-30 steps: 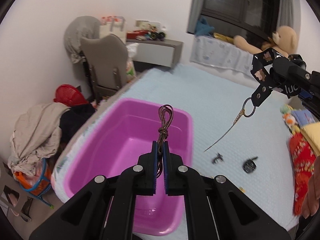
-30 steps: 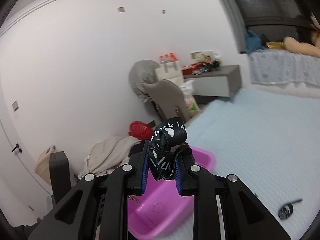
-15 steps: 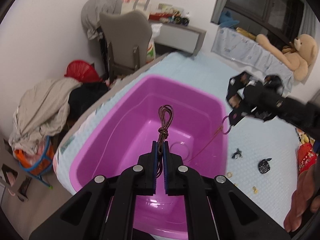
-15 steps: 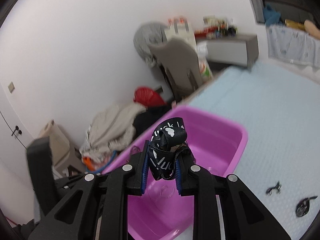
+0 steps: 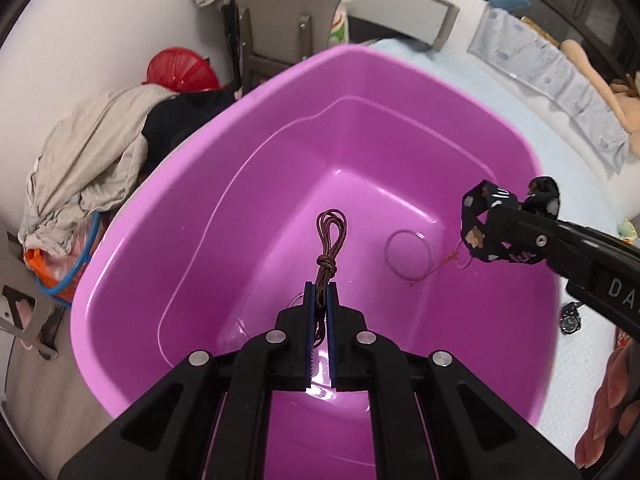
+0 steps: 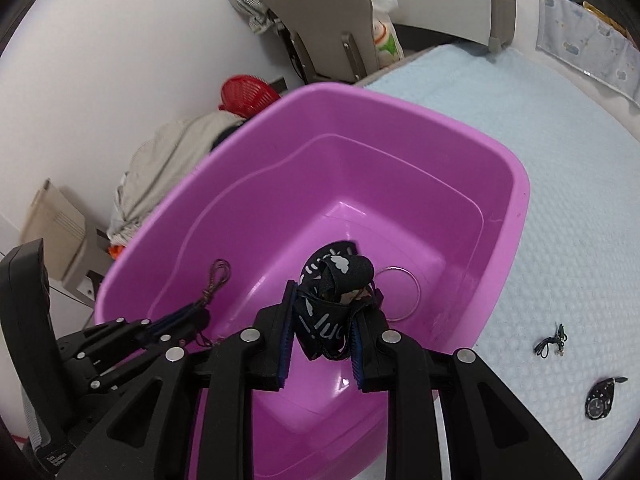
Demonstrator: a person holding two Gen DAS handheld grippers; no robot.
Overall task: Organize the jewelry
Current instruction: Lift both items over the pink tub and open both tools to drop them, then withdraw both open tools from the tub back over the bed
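Left gripper (image 5: 320, 294): I am clamping a knotted brown cord (image 5: 330, 240) between the blue pads, its loop sticking up past the fingertips. The cord is hanging over the inside of the purple tub (image 5: 168, 184), clear of the floor.

Right gripper (image 6: 326, 312): I am pinching a bunched black strap with white print (image 6: 328, 300); the jaws are standing partly apart with the fabric wedged between them. It is hovering above the tub's right half. A thin metal ring (image 5: 408, 254) is lying on the tub floor, with a fine reddish strand running from it up toward the strap; I cannot tell where the strand attaches.

Surroundings: the tub is sitting on a pale blue bedspread (image 6: 560, 160). Outside it, a small black watch (image 6: 599, 396) and a small dark trinket (image 6: 552, 342) are lying on the spread, well apart from the tub.
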